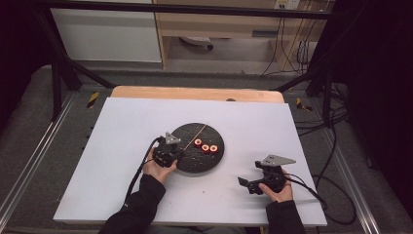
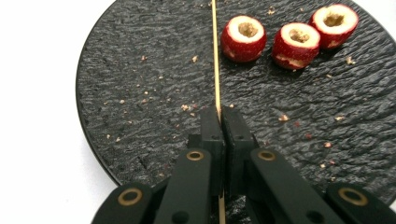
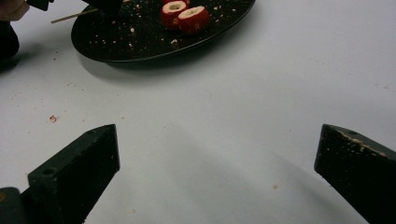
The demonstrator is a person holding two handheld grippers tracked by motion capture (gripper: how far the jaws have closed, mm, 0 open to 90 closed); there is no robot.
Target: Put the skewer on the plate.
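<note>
The left gripper (image 2: 219,112) pinches the skewer (image 2: 215,56) at frame centre, aimed toward the cored fruits (image 2: 243,31) upper right; the right gripper (image 3: 217,154) waits wide, empty.

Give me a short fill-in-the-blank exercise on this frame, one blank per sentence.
1. The left gripper is shut on a thin wooden ____.
2. ____ cored red fruits sit on the plate.
3. The round plate is ____ in colour.
4. The right gripper has its jaws ____.

Missing words: skewer; three; black; open
</note>
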